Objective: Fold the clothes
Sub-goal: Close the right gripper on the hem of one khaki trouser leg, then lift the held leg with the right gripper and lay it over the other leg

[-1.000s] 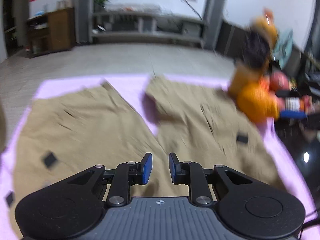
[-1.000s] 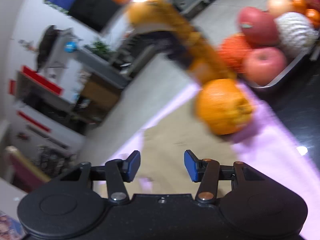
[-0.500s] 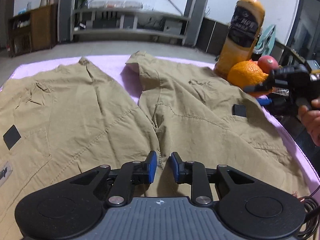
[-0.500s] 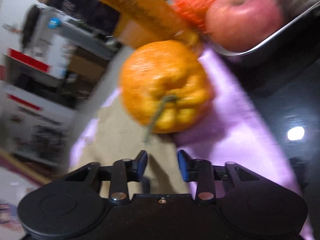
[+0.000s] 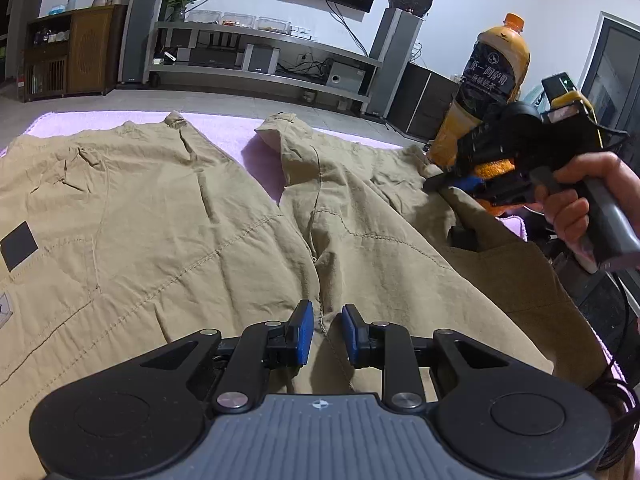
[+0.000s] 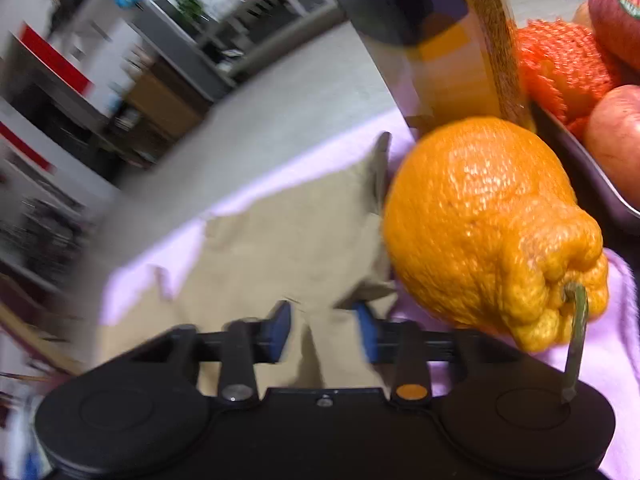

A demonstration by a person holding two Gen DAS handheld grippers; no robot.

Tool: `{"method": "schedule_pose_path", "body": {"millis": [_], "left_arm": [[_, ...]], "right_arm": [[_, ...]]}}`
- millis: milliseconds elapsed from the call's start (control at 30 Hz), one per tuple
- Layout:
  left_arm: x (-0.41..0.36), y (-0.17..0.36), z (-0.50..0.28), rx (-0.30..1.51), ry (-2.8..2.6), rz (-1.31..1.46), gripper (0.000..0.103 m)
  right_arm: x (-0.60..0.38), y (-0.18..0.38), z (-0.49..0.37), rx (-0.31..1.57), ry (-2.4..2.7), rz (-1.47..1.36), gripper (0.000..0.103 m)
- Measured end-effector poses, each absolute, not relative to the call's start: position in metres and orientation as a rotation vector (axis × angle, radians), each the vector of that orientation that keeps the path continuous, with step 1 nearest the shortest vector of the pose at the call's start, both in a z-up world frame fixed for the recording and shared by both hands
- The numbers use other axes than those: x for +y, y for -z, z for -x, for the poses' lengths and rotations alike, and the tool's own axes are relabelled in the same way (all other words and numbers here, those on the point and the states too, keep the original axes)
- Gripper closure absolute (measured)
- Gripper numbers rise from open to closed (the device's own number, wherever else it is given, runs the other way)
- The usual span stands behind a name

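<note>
Living-room shelves and a wall-mounted television fill the background as khaki trousers (image 5: 224, 216) lie spread flat, legs pointing away from me, on a lilac cloth (image 5: 256, 156) covering the tabletop. I hold the left claw (image 5: 323, 336) low over the crotch seam, its blue pads a narrow gap apart with the seam ridge showing between them; I cannot tell whether they touch the fabric. The trousers' long axis runs straight ahead from this claw, one leg fanning to each side of the seam.

My right claw (image 5: 444, 184) works the outer edge of the right-hand leg, far from the seam. In its own blurred view, the right claw (image 6: 324, 332) stands moderately open with a raised fold of khaki between the pads, not yet pinched.

Room is tight there: a knobbly orange (image 6: 492, 236) sits just beside the claw, touching the trouser edge, with a juice bottle (image 5: 486, 80) behind it and a tray of fruit (image 6: 592, 184) beyond. On the far side of the seam, the other leg has open cloth around it, so I judge folding the right leg across toward it the safer course.
</note>
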State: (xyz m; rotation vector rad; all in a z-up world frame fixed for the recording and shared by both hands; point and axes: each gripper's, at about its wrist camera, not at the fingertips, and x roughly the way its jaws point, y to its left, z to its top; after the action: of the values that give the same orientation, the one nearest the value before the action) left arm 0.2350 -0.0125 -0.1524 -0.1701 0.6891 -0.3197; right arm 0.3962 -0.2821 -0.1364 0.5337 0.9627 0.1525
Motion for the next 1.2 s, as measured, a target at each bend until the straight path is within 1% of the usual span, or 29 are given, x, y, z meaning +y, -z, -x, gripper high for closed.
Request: {"method": "schedule_pose_path", "body": {"millis": [100,167,300,367,400,467,500,533,567,633,667,800,833,867,900,967,1000,1033,1100,1200], "left_arm": [[-0.011,0.153,-0.235,0.688,0.32,0.17,0.078],[-0.011,0.153,-0.235,0.688,0.319,0.169,0.078],[-0.017,0.146,-0.24,0.723,0.295,0.131,0.079],[-0.02,0.143,-0.244,0.746,0.279,0.128,0.08],[-0.021,0.141,-0.245,0.754,0.274,0.126,0.081],[-0.023,0.139,-0.247,0.769,0.263,0.121,0.082],[-0.022,0.137,-0.247,0.779,0.259,0.119,0.082],[-0.021,0.135,-0.247,0.789,0.255,0.118,0.082],[-0.019,0.132,-0.245,0.796,0.251,0.128,0.082],[-0.013,0.125,-0.239,0.811,0.242,0.145,0.083],[-0.011,0.12,-0.234,0.814,0.245,0.145,0.084],[-0.01,0.097,-0.205,0.786,0.286,0.125,0.084],[-0.009,0.091,-0.198,0.776,0.299,0.127,0.084],[-0.009,0.087,-0.194,0.769,0.307,0.135,0.084],[-0.008,0.084,-0.191,0.768,0.308,0.147,0.084],[-0.01,0.085,-0.191,0.788,0.298,0.169,0.084],[-0.014,0.091,-0.194,0.812,0.291,0.17,0.086],[-0.018,0.097,-0.197,0.836,0.285,0.17,0.09],[-0.027,0.111,-0.201,0.881,0.287,0.164,0.09],[-0.044,0.131,-0.2,0.901,0.301,0.083,0.092]], "right_arm": [[-0.274,0.134,-0.39,0.937,-0.106,-0.507,0.096],[-0.269,0.123,-0.381,0.882,-0.117,-0.435,0.097],[-0.247,0.084,-0.345,0.693,-0.055,-0.131,0.099],[-0.242,0.073,-0.328,0.604,0.016,0.006,0.099],[-0.241,0.072,-0.325,0.583,0.037,0.052,0.099],[-0.247,0.077,-0.328,0.633,0.059,0.067,0.097],[-0.25,0.078,-0.331,0.671,0.061,0.05,0.093],[-0.254,0.077,-0.333,0.71,0.06,0.026,0.086],[-0.259,0.071,-0.33,0.719,0.061,-0.004,0.082],[-0.271,0.056,-0.317,0.713,0.058,-0.068,0.058],[-0.279,0.047,-0.31,0.723,0.046,-0.102,0.057],[-0.313,0.017,-0.281,0.778,-0.067,-0.334,0.056],[-0.319,0.012,-0.274,0.781,-0.106,-0.402,0.056],[-0.319,0.019,-0.273,0.799,-0.141,-0.461,0.057],[-0.315,0.031,-0.274,0.825,-0.173,-0.516,0.058],[-0.307,0.056,-0.276,0.876,-0.239,-0.627,0.064],[-0.304,0.068,-0.278,0.901,-0.272,-0.683,0.065],[-0.3,0.08,-0.279,0.925,-0.305,-0.738,0.065],[-0.292,0.105,-0.281,0.973,-0.372,-0.85,0.065],[-0.268,0.155,-0.297,1.036,-0.382,-0.831,0.065]]}}
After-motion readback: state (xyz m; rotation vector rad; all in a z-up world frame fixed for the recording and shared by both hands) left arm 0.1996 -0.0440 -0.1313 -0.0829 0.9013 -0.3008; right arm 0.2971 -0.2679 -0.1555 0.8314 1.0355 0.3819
